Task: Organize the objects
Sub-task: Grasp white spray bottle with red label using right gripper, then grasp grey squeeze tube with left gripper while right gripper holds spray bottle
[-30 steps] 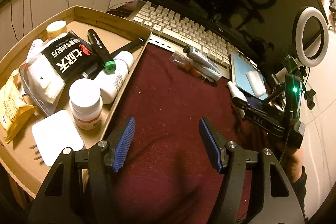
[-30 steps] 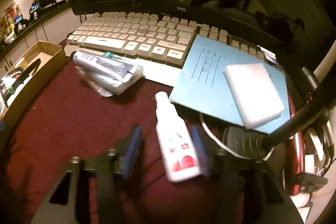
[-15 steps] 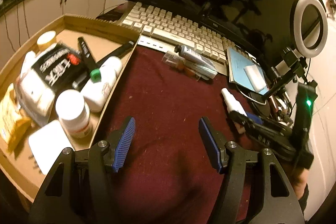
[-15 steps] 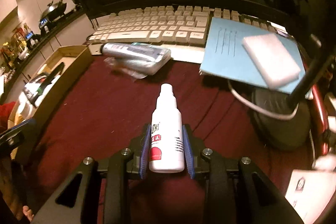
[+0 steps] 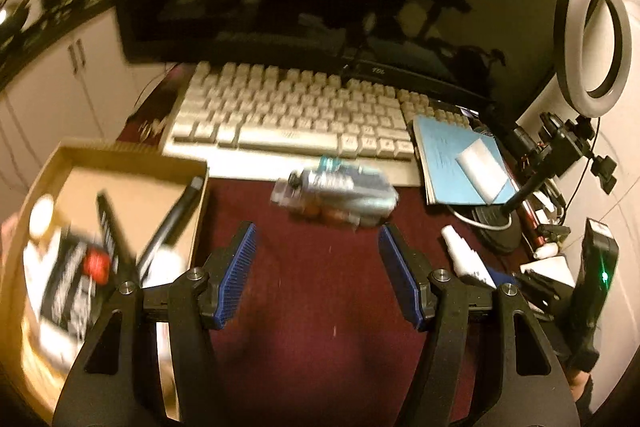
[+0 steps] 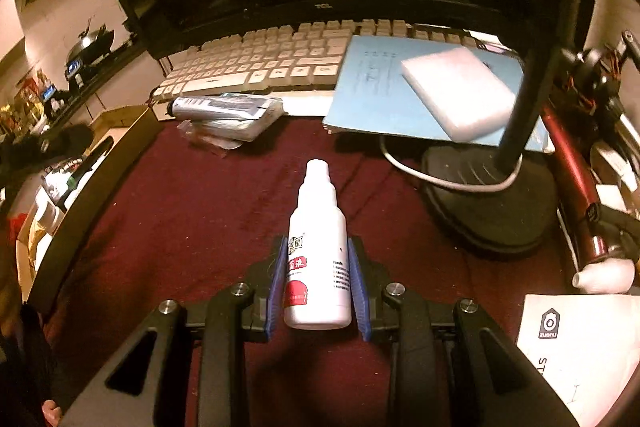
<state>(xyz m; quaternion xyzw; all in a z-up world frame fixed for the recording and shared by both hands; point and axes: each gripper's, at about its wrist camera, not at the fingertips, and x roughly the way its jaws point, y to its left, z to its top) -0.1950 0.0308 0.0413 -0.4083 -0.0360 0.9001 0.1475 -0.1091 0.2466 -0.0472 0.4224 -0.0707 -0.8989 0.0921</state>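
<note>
Tube (image 5: 340,187) lies before keyboard (image 5: 288,115); box (image 5: 120,163) left, notebook (image 5: 460,163) right.

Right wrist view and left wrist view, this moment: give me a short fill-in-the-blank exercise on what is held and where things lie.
1. The right gripper is shut on a white ____ with a red label.
2. The white block lies on a ____ notebook.
3. The left gripper holds ____.
4. The tube lies in front of the ____.

Missing words: bottle; blue; nothing; keyboard

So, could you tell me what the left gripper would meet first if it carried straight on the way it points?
Probably the tube and clear packet bundle lying before the keyboard; the left gripper is open over bare maroon cloth, though blur leaves depth uncertain.
</note>
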